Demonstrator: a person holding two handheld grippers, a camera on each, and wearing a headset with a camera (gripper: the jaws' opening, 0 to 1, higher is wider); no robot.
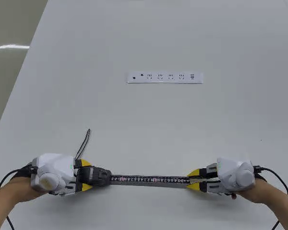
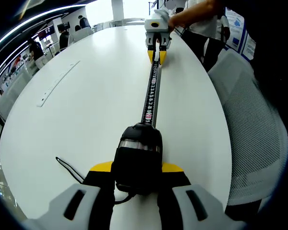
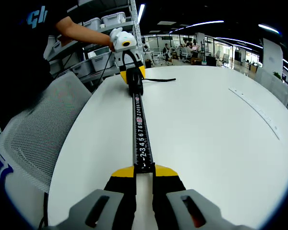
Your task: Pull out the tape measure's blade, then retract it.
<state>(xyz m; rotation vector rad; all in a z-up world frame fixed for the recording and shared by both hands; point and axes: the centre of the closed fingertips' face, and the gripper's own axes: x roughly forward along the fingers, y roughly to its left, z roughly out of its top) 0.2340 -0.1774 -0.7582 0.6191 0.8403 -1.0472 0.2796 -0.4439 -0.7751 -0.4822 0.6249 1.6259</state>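
Observation:
A black tape measure case (image 1: 97, 176) (image 2: 137, 156) sits between the yellow-tipped jaws of my left gripper (image 1: 85, 175) (image 2: 138, 168), which is shut on it. Its dark blade (image 1: 149, 180) (image 2: 152, 91) (image 3: 140, 129) runs out flat over the white table to my right gripper (image 1: 194, 179) (image 3: 144, 171), which is shut on the blade's end. The case's black wrist strap (image 1: 83, 143) (image 2: 69, 168) trails on the table behind the left gripper. In the right gripper view the far case (image 3: 135, 79) and left gripper (image 3: 129, 72) show at the blade's other end.
A white power strip (image 1: 164, 77) (image 2: 57, 83) (image 3: 257, 109) lies on the white table (image 1: 149, 120) beyond the blade. A mesh chair (image 2: 259, 134) (image 3: 36, 129) stands at the table's near edge. Cables trail from both grippers.

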